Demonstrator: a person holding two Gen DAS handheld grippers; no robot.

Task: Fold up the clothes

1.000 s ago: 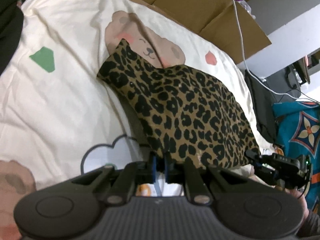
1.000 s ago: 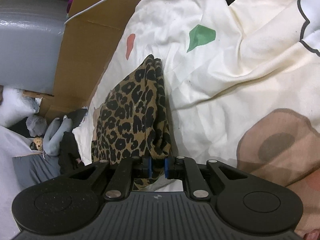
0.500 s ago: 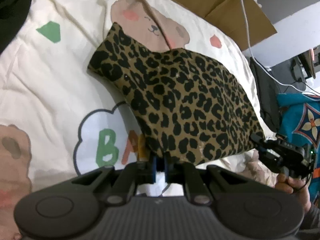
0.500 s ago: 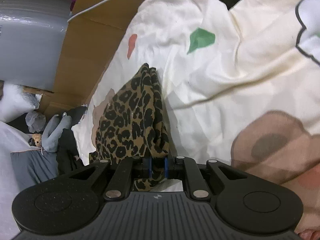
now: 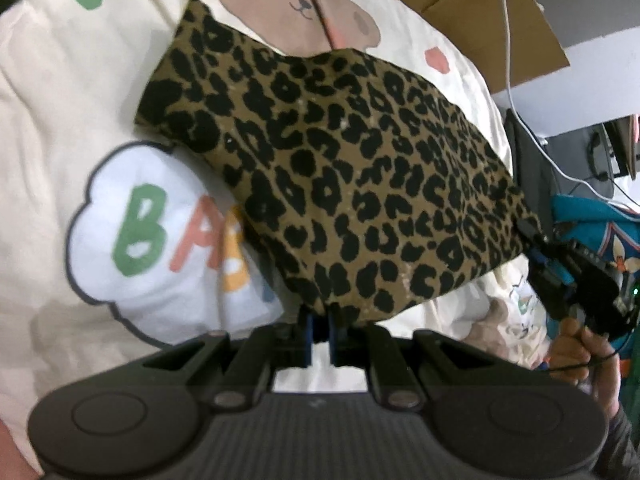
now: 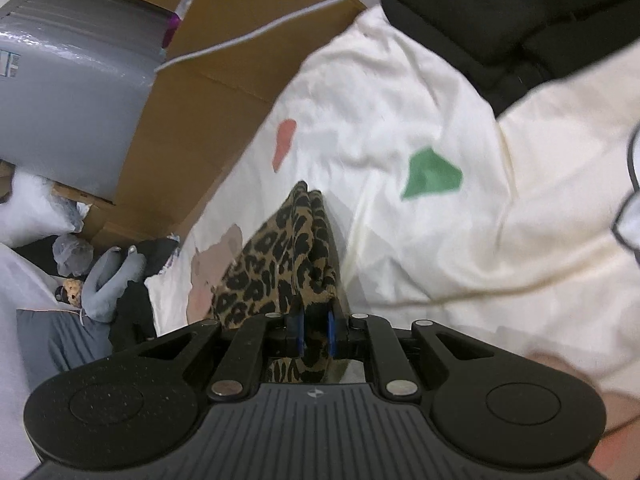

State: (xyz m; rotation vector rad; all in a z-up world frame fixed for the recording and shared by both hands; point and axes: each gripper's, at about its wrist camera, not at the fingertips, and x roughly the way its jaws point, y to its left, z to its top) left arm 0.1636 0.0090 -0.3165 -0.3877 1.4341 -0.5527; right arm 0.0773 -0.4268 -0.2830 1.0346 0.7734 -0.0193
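A leopard-print garment is stretched in the air over a cream bedsheet printed with bears and letters. My left gripper is shut on its near lower corner. In the left wrist view my right gripper grips the garment's right corner, with a hand below it. From the right wrist view the leopard-print garment runs away edge-on as a bunched fold, and my right gripper is shut on its near end. The garment's far tip lies on the sheet.
Brown cardboard and a white cable line the far side of the bed. A grey bin, soft toys and dark clothes sit around the bed's edges. A teal patterned cloth lies at right.
The left gripper has moved along the sheet, uncovering the cloud print with letters; the garment now hangs flatter and wider between the grippers. The right gripper has risen a little with its corner.
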